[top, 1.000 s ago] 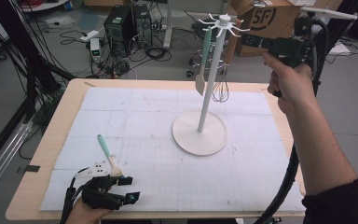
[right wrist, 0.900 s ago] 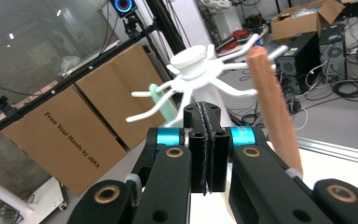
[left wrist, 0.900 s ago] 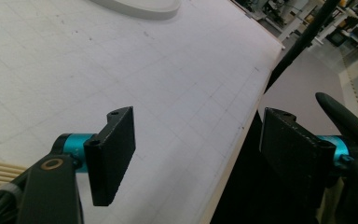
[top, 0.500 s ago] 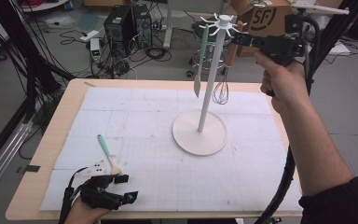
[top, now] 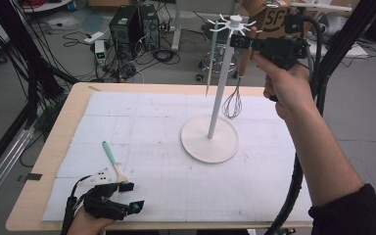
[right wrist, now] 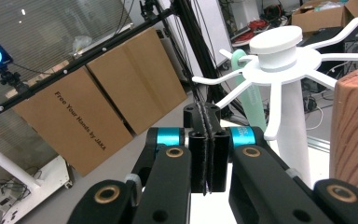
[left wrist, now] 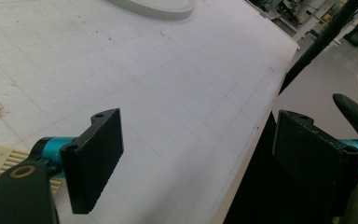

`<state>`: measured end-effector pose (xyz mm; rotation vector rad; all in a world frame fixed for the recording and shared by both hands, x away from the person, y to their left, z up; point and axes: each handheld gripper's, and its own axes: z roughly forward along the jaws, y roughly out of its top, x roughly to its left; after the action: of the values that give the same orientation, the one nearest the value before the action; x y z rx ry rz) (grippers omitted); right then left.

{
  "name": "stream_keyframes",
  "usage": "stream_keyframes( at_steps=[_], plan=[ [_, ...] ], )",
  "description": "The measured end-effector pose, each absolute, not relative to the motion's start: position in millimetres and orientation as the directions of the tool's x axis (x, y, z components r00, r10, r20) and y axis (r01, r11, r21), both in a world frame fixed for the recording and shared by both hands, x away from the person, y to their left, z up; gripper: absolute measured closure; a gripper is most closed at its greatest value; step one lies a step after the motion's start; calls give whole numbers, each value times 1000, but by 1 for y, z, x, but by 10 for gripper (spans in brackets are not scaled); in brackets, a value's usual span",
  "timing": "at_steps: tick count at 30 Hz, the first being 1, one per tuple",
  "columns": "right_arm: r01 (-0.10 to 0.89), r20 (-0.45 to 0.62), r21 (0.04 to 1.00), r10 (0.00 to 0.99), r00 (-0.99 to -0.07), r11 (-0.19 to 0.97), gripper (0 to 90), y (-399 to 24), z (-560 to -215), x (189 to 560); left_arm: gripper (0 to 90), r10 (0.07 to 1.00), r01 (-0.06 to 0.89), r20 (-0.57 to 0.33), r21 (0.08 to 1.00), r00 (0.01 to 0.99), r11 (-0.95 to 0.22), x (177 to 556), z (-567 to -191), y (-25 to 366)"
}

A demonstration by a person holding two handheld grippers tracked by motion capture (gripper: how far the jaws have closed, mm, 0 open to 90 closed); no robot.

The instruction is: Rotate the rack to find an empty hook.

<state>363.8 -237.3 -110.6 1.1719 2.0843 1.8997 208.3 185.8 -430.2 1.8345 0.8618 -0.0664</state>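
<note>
Near left, table (top: 39, 181) edge: left gripper (top: 131, 196), resting low over the white gridded sheet (top: 152, 122). Its jaws have just been opening and are standing wide apart, with nothing between them.

Just beside it, on the far side: teal-handled spatula (top: 111, 157), lying flat on the sheet, pale head nearest the gripper, handle pointing away. I am taking this as the next item to hang.

- Handling note: I am judging that the pickup works best high on the teal handle. The hanging end is then staying free for a hook and the tool is not swinging in the grip.
- I would be lowering the wide jaws squarely around the handle before closing.

Centre, far half of the sheet: white hook rack (top: 220, 88), upright on its round base.

- It is carrying two items: a pale green-handled utensil (top: 212, 54) hanging on the left side, and a whisk (top: 232, 103) with a wooden handle (right wrist: 354, 126) hanging on the right.
- Several arms are showing bare in the right gripper view, so I am counting spare hooks.

Right of the rack top: right gripper (top: 235, 40), held level at hook height, just beside the whisk's handle. Its pads (right wrist: 200, 140) are pressing together on nothing.

Far right, behind the rack: cardboard box (top: 269, 17), flaps open. I cannot tell what it is holding.
</note>
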Motion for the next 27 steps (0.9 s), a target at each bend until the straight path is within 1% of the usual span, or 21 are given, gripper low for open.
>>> stream_keyframes(
  at_steps=[20, 24, 25, 26, 27],
  plan=[
    [471, 428, 877, 597, -679, -93, 899, -251, -114, 362, 168, 521, 581, -422, 792, 742, -185, 208, -430, 185],
    [465, 422, 881, 595, -685, -89, 897, -253, -121, 359, 168, 525, 579, -423, 797, 739, -174, 207, -430, 186],
    [466, 426, 880, 591, -686, -93, 894, -255, -124, 357, 167, 524, 577, -418, 796, 742, -182, 208, -429, 187],
    [464, 426, 880, 589, -687, -96, 867, -257, -128, 356, 167, 526, 575, -415, 798, 742, -182, 208, -429, 187],
    [464, 427, 880, 588, -687, -96, 810, -259, -132, 354, 167, 528, 577, -417, 797, 740, -180, 208, -429, 187]
  ],
)
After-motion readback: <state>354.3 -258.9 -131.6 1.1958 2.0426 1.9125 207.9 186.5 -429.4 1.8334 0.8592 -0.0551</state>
